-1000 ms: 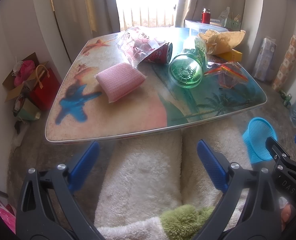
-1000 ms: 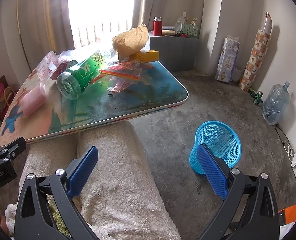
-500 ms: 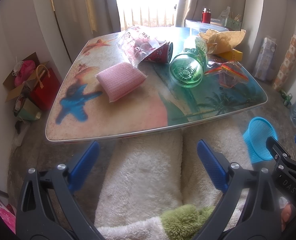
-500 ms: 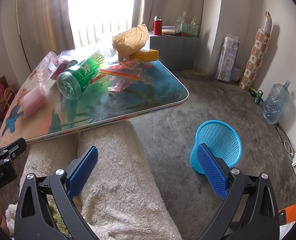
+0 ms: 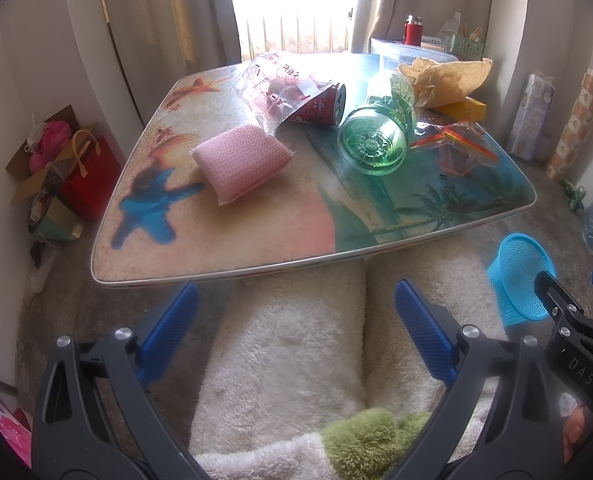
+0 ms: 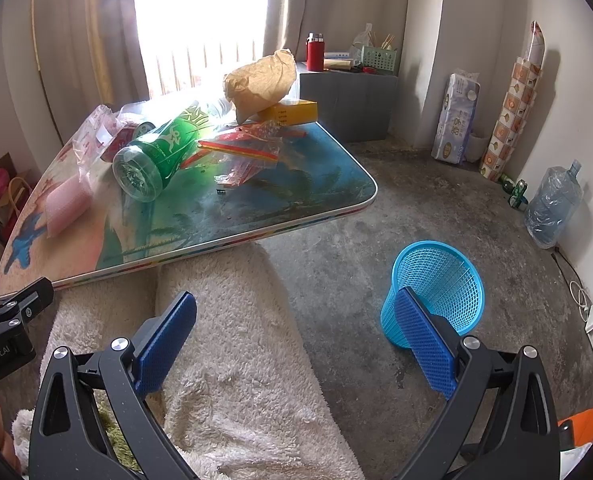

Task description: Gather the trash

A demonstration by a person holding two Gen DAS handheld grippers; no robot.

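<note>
Trash lies on the beach-print table (image 5: pixel 232 248): a green plastic bottle (image 5: pixel 380 136) on its side, a red can (image 5: pixel 322 106), a clear printed plastic bag (image 5: pixel 274 84), a crumpled brown paper bag (image 5: pixel 448 76), a clear wrapper with red and yellow strips (image 5: pixel 462 144), a yellow box (image 5: pixel 466 109) and a pink sponge (image 5: pixel 238 160). A blue mesh bin (image 6: pixel 436 288) stands on the floor right of the table. My left gripper (image 5: pixel 292 324) is open and empty, below the table's near edge. My right gripper (image 6: pixel 296 336) is open and empty, near the bin.
A white fluffy rug (image 5: pixel 288 356) lies under both grippers. Red gift bags (image 5: pixel 88 176) stand left of the table. A water jug (image 6: pixel 552 208), a tissue pack (image 6: pixel 456 120) and a grey cabinet (image 6: pixel 348 100) line the right and back walls.
</note>
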